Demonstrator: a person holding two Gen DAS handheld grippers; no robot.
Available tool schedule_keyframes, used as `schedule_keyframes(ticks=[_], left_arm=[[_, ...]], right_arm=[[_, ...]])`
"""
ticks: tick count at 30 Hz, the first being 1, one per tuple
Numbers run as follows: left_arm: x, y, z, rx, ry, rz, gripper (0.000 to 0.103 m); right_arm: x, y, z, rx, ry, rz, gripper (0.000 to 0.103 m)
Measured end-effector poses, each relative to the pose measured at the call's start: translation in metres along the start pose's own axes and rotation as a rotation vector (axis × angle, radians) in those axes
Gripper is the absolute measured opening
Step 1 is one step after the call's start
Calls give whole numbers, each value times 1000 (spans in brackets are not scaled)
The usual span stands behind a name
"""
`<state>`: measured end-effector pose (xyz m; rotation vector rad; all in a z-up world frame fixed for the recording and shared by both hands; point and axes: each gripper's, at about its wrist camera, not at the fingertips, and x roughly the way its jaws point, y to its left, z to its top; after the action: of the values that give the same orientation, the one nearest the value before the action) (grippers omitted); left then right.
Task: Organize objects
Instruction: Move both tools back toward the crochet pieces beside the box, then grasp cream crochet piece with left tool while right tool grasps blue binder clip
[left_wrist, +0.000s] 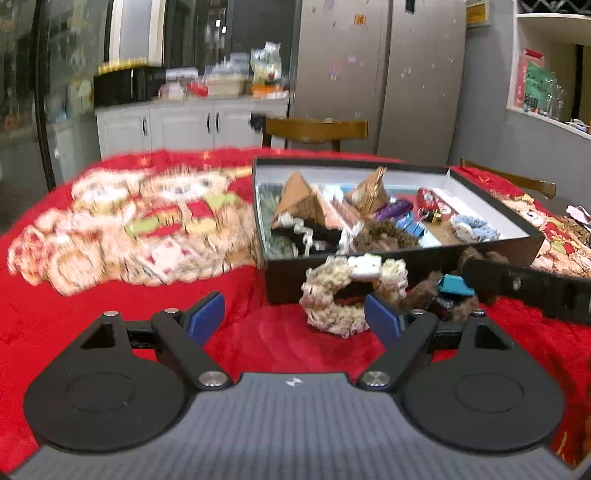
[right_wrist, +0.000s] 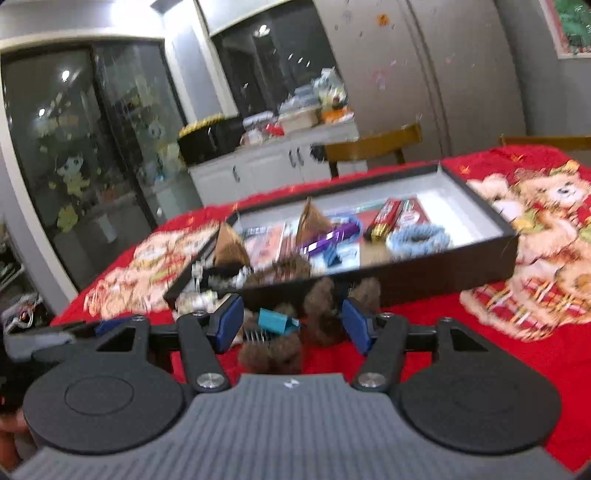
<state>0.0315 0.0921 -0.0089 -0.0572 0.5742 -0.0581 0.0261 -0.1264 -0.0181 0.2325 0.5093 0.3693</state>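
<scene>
- Black shallow box (left_wrist: 402, 260), white inside, sits open on the red cloth, crowded with small items.
- Cream fuzzy scrunchie (left_wrist: 347, 295) stands against its front wall.
- Brown fuzzy scrunchie (right_wrist: 295, 332) with teal clip (right_wrist: 277, 320) lies beside it.

Your left gripper (left_wrist: 294, 319) sits low and level, its blue pads (left_wrist: 207, 317) spread wide — nothing lies between them. The right pad (left_wrist: 382, 320) shows its inner face, angled inward. Your right gripper (right_wrist: 291, 323) also stands wide open, tilted slightly so that the view leans to one side, with both blue pads (right_wrist: 229, 323) apart and gripping nothing. In the left wrist view, a black finger (left_wrist: 532, 286) of the right gripper reaches in from the right edge — so the two grippers are close together, the right one a little ahead.
</scene>
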Motion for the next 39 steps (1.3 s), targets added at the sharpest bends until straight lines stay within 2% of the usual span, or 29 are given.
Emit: schedule_keyframes(ticks=[5,10,15,20,25,28,32,36,39], left_arm=[[8,12,6,-70,13,7,85],[16,9,9,-45,29,-3,85],[25,7,12,-44,43,-16,84],[29,3,14,-26,45,-17,76],[28,2,13,-16,46,-33,69],[28,-3,12,13,48,-34,62],[28,-4,12,19,49,-24,60],[26,-4,11,21,46,-14,57],[23,-3,10,23,42,-2,49]], right_arm=[[3,0,-5,34,41,6,65],[9,-1,-5,55,108,62,65],[10,11,-7,-3,95,49,65],[13,4,-4,57,87,31,65],[9,-7,-2,125,39,18,65],[10,-5,-1,124,31,23,60],[15,0,0,97,50,23,44],[16,3,-1,85,46,22,36],[13,2,-1,89,30,20,33]])
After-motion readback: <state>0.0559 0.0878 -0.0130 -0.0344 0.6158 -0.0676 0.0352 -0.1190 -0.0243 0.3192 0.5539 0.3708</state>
